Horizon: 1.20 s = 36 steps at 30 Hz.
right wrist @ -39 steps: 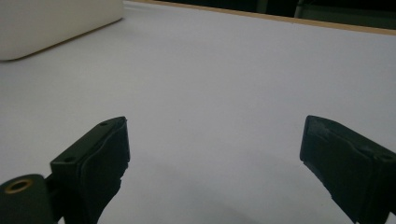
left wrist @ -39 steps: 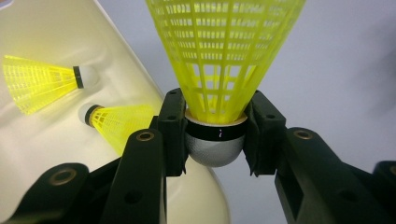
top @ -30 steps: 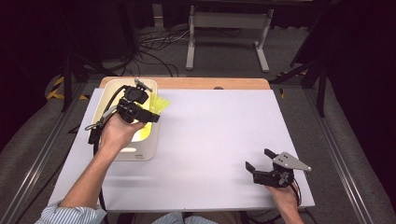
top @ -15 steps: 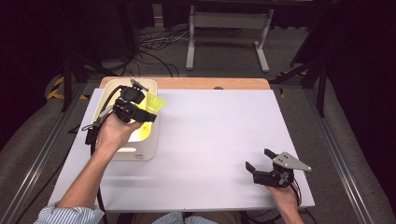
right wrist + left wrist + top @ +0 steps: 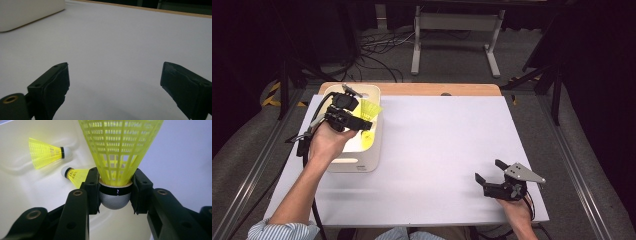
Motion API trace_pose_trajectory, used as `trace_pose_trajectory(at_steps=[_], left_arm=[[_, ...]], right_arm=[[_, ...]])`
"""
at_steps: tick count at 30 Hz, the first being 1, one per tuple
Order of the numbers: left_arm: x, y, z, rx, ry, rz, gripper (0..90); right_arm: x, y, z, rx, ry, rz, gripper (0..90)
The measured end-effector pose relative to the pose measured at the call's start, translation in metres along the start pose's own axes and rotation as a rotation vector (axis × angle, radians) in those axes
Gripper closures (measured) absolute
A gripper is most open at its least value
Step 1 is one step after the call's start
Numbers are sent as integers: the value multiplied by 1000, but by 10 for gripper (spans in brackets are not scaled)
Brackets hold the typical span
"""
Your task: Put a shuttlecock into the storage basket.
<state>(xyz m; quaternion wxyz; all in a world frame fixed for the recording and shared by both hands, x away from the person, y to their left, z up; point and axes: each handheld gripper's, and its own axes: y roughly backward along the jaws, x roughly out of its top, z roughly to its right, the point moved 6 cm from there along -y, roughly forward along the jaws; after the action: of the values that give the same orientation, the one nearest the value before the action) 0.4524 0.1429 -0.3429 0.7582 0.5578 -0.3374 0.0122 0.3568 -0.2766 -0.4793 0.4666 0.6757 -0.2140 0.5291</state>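
My left gripper (image 5: 356, 119) is shut on the rounded cork base of a yellow shuttlecock (image 5: 368, 110) and holds it above the cream bin (image 5: 357, 165) at the table's left. In the left gripper view the pads (image 5: 93, 187) press both sides of the cork, below the yellow mesh skirt (image 5: 120, 150). Two more yellow shuttlecocks (image 5: 43, 152) (image 5: 75, 175) lie on the bin floor (image 5: 20, 195) below. My right gripper (image 5: 488, 170) rests near the front right of the table, open, with only bare table between its fingers (image 5: 50, 85).
The white table top (image 5: 442, 140) has a wooden strip along its far edge (image 5: 437, 89). A corner of the bin (image 5: 27, 12) appears in the right gripper view. Cables and a metal stand (image 5: 452, 30) lie on the floor beyond the table.
My left gripper has shifted a little to the left over the bin, still holding the shuttlecock. The right gripper has not moved.
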Motion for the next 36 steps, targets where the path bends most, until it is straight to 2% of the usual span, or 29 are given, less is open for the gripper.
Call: trace_pose_trajectory(at_steps=[5,7,14,23,30,36], left_arm=[[-3,-1,-10,27,12,-1,649],[-5,-3,-18,52,20,-16,649],[-4,-13,-31,83,45,-36,648],[-5,-25,-40,92,64,-56,648],[-5,-26,-52,99,108,-59,648],[-7,-28,-60,119,118,-73,647]], right_arm=[[-1,-1,0,-3,-2,-5,90],[-1,-1,-1,-3,1,-10,90],[-1,-2,-1,4,2,-9,90],[-1,-1,-1,-5,-2,-9,90],[0,-1,-1,-3,1,-5,90],[0,-1,-1,-3,2,-5,90]])
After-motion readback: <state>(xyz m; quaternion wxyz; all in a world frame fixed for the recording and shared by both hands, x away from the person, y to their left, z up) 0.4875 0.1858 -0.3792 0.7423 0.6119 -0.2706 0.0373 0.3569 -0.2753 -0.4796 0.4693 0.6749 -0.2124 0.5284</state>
